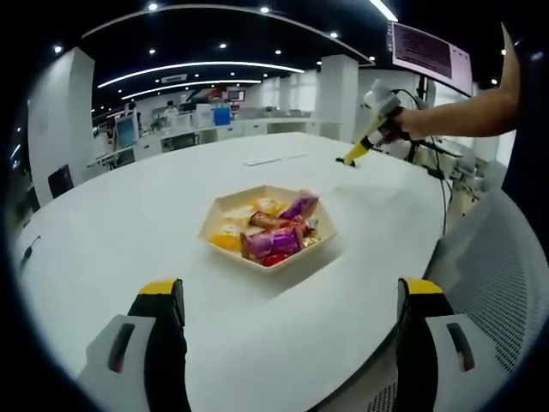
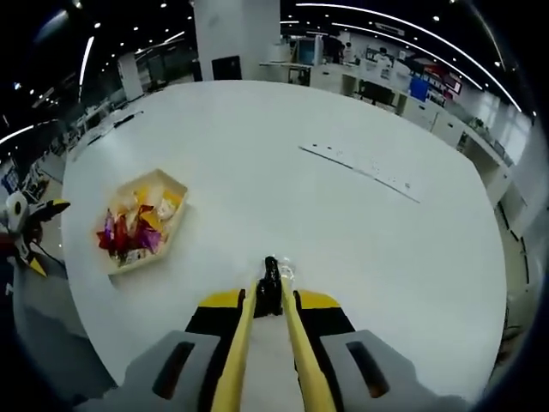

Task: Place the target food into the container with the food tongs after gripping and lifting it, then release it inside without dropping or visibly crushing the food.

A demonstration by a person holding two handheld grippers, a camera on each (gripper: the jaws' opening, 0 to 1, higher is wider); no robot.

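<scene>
1. A large white round bench [image 1: 171,223] carries a pale hexagonal tray [image 1: 225,209] of wrapped snacks; in the left gripper view it sits a little in from the near edge, ahead of that view's own jaws.
2. In the tray lie purple-wrapped snacks [image 1: 273,242], a red-brown packet [image 1: 270,221] and yellow-wrapped pieces [image 1: 228,238], heaped together and touching.
3. The left hand-held gripper [image 1: 292,300] has its yellow-tipped jaws spread wide apart with nothing between them; they sit low over the near edge of the bench, short of the tray.
4. The right hand-held gripper [image 2: 268,300] has its jaws drawn close together on a pair of food tongs [image 2: 271,287], whose two yellow arms run up between the jaws to a dark tip just above the bench surface.
5. In the right gripper view the tray [image 2: 168,181] lies well apart from the tongs, near the bench edge on that view's left side.
6. In the left gripper view a person's bare arm [image 1: 463,113] reaches in from the right, holding the right hand-held gripper over the far side of the bench.
7. Thin white strips [image 2: 360,167] lie flat on the bench toward its far side.
8. Behind the bench is an open office with desks and ceiling lights.
</scene>
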